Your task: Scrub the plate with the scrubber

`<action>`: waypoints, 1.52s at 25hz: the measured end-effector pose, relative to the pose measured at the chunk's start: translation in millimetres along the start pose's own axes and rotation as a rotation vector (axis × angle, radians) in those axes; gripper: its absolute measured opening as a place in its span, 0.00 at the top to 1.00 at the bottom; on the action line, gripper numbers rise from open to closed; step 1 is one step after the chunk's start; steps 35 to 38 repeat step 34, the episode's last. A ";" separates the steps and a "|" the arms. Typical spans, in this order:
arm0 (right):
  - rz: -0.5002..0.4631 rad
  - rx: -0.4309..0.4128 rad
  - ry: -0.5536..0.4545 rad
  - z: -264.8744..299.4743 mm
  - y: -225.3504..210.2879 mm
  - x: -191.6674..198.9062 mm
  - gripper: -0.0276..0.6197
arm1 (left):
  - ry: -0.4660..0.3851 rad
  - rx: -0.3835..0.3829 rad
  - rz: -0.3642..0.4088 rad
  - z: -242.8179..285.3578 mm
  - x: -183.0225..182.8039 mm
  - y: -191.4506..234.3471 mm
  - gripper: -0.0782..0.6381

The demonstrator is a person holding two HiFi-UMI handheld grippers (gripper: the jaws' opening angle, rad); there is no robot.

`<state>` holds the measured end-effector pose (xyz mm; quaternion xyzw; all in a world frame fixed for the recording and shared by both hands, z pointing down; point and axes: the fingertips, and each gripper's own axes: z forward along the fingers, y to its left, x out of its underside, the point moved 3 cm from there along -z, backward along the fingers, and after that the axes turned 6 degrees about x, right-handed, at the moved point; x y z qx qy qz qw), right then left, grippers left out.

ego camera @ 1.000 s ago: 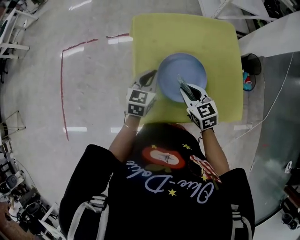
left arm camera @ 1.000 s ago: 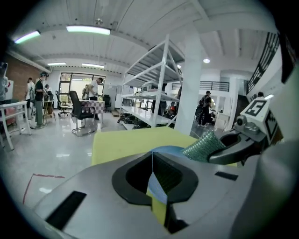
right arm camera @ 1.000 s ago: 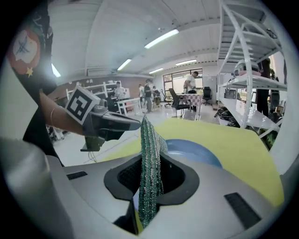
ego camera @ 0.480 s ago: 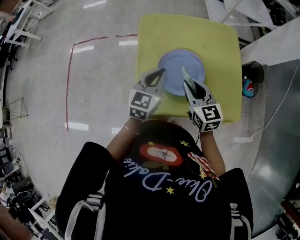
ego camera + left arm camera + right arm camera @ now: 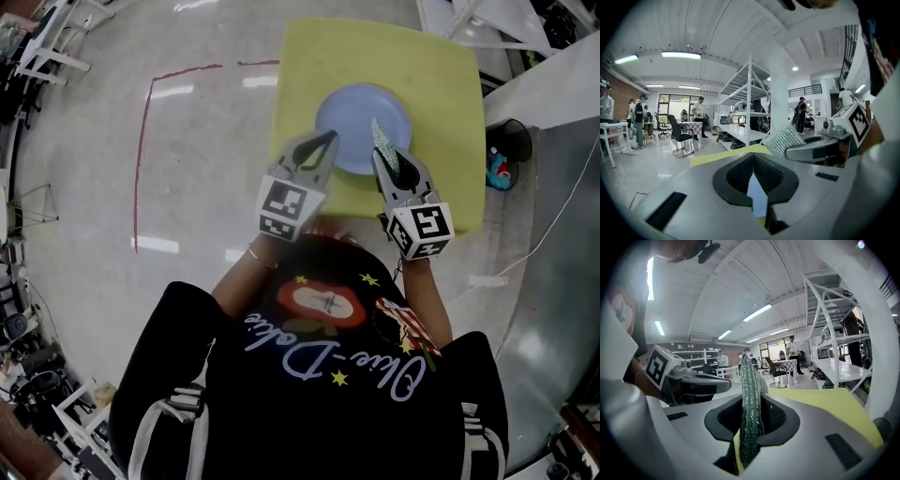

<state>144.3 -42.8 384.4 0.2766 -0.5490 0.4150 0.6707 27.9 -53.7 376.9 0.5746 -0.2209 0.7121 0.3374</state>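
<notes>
A round blue plate (image 5: 363, 112) lies on the yellow table (image 5: 375, 52). My right gripper (image 5: 384, 159) is shut on the scrubber (image 5: 380, 136), a green-silver mesh pad that stands on edge between its jaws (image 5: 751, 413). It hangs over the plate's near right rim, raised and pointing level. My left gripper (image 5: 326, 141) is shut with nothing in it, over the plate's near left rim. Through its closed jaws (image 5: 753, 157) a sliver of blue plate (image 5: 757, 192) shows. The scrubber (image 5: 785, 139) and right gripper (image 5: 811, 147) appear beside it.
Red tape lines (image 5: 142, 141) mark the shiny floor left of the table. A white bench (image 5: 548, 66) and a black bin (image 5: 506, 141) stand at the right. White shelving (image 5: 750, 108), chairs and people stand far off in the room.
Both grippers have come back toward the person and lifted. The scrubber has come off the plate's middle to its near rim. The left gripper has left the plate's left edge.
</notes>
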 end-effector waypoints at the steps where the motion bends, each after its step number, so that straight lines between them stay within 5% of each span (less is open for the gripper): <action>1: -0.001 0.003 -0.003 -1.7 0.7 -0.9 0.87 | 0.001 -0.003 0.003 -1.8 0.6 -0.7 0.89; 38: -0.024 -0.022 -0.027 -4.7 7.7 -15.1 0.87 | 0.021 -0.025 0.063 -5.2 -0.8 -2.2 0.89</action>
